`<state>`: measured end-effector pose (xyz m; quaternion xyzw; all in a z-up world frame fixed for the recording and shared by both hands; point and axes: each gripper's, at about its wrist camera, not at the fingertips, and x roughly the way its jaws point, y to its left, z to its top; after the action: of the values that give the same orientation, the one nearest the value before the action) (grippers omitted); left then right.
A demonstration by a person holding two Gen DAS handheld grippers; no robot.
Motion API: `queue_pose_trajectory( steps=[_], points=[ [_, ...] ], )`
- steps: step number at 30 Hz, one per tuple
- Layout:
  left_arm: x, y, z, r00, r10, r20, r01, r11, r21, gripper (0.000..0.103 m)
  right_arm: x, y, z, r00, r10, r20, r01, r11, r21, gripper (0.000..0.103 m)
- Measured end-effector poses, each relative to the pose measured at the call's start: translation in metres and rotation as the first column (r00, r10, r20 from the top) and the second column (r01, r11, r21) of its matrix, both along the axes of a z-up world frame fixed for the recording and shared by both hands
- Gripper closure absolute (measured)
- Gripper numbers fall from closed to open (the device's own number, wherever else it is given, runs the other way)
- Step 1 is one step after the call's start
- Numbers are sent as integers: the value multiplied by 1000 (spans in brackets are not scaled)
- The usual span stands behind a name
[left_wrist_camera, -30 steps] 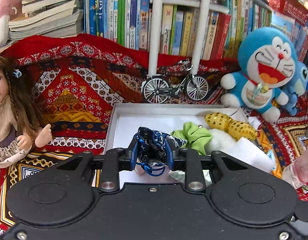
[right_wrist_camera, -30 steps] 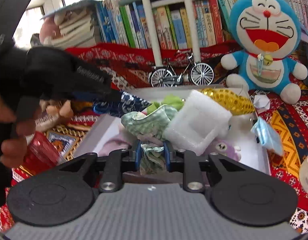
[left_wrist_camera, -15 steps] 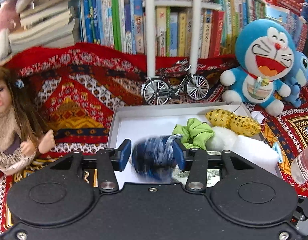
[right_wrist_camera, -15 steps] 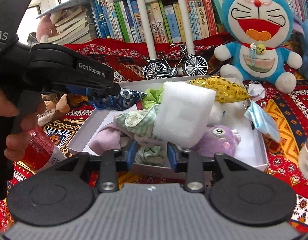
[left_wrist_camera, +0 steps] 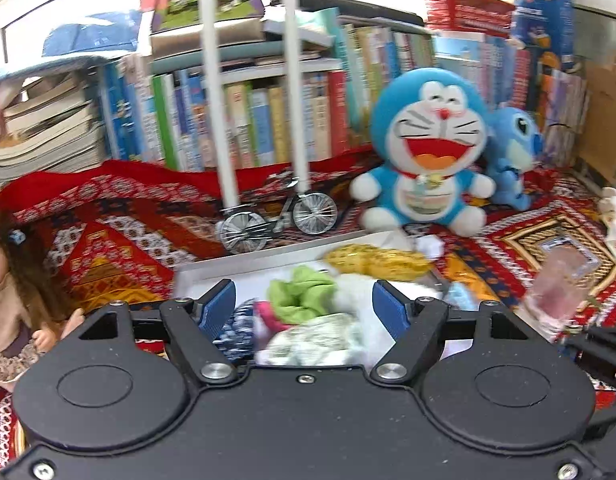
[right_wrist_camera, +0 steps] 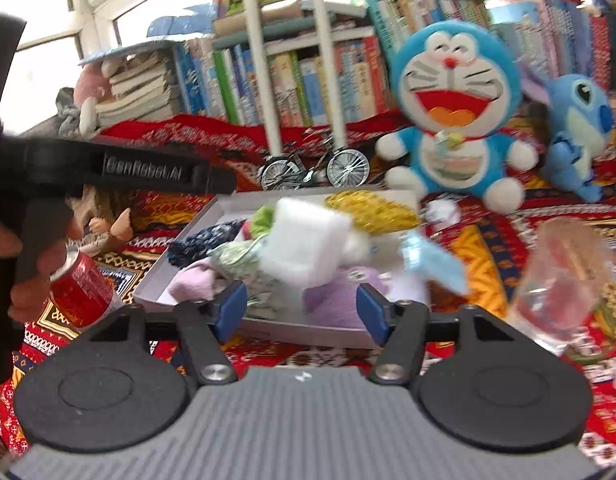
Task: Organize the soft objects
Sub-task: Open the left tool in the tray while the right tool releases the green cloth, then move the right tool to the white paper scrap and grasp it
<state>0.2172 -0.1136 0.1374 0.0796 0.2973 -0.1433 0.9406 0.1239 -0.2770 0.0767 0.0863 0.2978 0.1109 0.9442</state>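
I see both my left tongs and right tongs spread apart, holding nothing. The soft items lie piled in the white tray.

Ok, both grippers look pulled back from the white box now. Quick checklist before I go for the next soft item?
1. Left gripper empty: ok, jaws wide apart, nothing between them.
2. Right gripper empty: ok, jaws open, nothing held.
3. Dark blue scrunchie inside the white box: ok, lying by its left wall.
4. White foam block settled: cannot tell, it sits tilted on top of the pile and the picture is blurred.
5. Soft items outside the box: not ok, the light blue mask hangs at the right edge.
6. Red can away from the box: ok, left of it.
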Motion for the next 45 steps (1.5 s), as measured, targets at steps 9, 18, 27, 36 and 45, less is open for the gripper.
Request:
queue_pose_trajectory(
  steps=[9, 18, 27, 36, 45],
  points=[
    [-2, -34, 11, 998, -57, -27, 56, 998, -43, 28, -8, -85, 44, 989, -151, 7, 149, 984, 102, 17],
    [-17, -72, 1, 975, -224, -8, 223, 974, -45, 38, 36, -146, 46, 969, -180, -169, 223, 931, 289, 17],
    [-49, -118, -42, 942, -314, 116, 305, 948, 89, 33, 105, -142, 31, 936, -128, -329, 228, 931, 286, 20],
    [-16, -105, -67, 982, -186, -6, 183, 972, -146, 29, 161, -117, 8, 907, -146, -394, 212, 969, 128, 20],
    [5, -100, -83, 984, -165, -72, 143, 959, -243, 49, 204, -108, -24, 854, -244, -459, 289, 957, 31, 53]
  ],
)
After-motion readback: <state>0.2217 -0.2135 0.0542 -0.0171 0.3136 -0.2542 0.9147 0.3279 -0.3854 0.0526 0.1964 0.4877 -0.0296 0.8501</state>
